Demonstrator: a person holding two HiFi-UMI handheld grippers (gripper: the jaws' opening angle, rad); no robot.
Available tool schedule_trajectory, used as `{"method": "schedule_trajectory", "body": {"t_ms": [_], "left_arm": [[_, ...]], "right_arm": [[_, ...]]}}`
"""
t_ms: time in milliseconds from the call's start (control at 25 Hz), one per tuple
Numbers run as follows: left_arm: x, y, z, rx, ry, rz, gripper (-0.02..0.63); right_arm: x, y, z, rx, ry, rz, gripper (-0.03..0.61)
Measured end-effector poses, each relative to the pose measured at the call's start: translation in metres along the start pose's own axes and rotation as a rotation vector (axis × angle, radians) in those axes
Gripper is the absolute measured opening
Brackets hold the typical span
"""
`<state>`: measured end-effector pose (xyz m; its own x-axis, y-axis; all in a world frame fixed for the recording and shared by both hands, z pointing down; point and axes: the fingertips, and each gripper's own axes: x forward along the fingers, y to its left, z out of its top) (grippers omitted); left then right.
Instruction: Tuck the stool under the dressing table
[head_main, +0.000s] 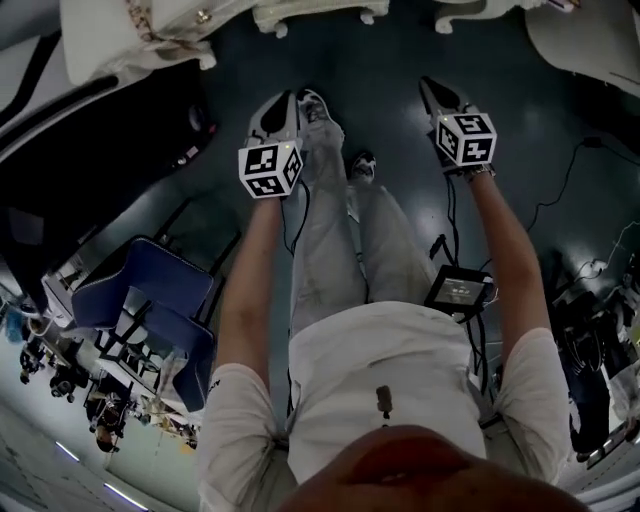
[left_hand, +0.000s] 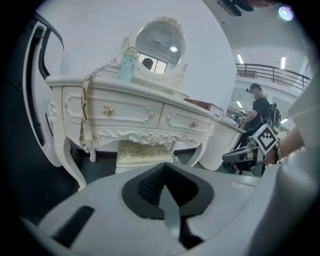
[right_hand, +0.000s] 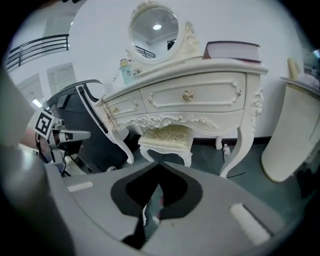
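Observation:
The white stool (left_hand: 142, 152) with its gold cushion stands under the carved white dressing table (left_hand: 135, 112), between the table's legs. The right gripper view shows the same stool (right_hand: 167, 137) below the table (right_hand: 195, 95). From the head view only the stool's feet (head_main: 315, 12) and the table's edge (head_main: 150, 35) show at the top. My left gripper (head_main: 283, 100) and right gripper (head_main: 432, 88) are held out side by side over the dark floor, well short of the stool. Both are shut and hold nothing: left gripper (left_hand: 166, 170), right gripper (right_hand: 159, 170).
A blue chair (head_main: 150, 300) stands at my left. An oval mirror (left_hand: 159, 42), a teal bottle (left_hand: 127, 65) and a book (right_hand: 232, 50) sit on the table. A white cabinet (right_hand: 295, 130) is at the right, cables (head_main: 570, 180) lie on the floor, and a person (left_hand: 260, 110) stands far off.

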<state>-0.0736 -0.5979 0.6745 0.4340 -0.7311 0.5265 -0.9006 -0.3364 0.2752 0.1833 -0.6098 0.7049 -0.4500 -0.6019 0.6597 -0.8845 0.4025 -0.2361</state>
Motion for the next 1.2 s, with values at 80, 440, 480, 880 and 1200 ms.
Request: {"method": "schedule_trajectory", "body": {"t_ms": [80,440,480,880,1200], "left_arm": [[-0.024,-0.028,0.029,0.009,-0.049,-0.016,0.006],[-0.148,-0.120,0.128,0.031,-0.156,-0.106,0.006],[-0.158,-0.125,0.135,0.029,-0.166,-0.112,0.006],[-0.283,-0.166,0.203,0.033,-0.271,-0.067,0.006],[-0.356,-0.172,0.247,0.030,-0.392,-0.088,0.006]], "right_arm": [[-0.036,0.002,0.013,-0.039,-0.008,0.009,0.006],[-0.201,0.022,0.097,-0.102,-0.178,0.030,0.006],[-0.218,0.023,0.108,-0.106,-0.202,0.031,0.006],[-0.371,0.056,0.164,-0.070,-0.344,0.064,0.006],[-0.467,0.124,0.217,0.033,-0.500,0.175,0.006]]}}
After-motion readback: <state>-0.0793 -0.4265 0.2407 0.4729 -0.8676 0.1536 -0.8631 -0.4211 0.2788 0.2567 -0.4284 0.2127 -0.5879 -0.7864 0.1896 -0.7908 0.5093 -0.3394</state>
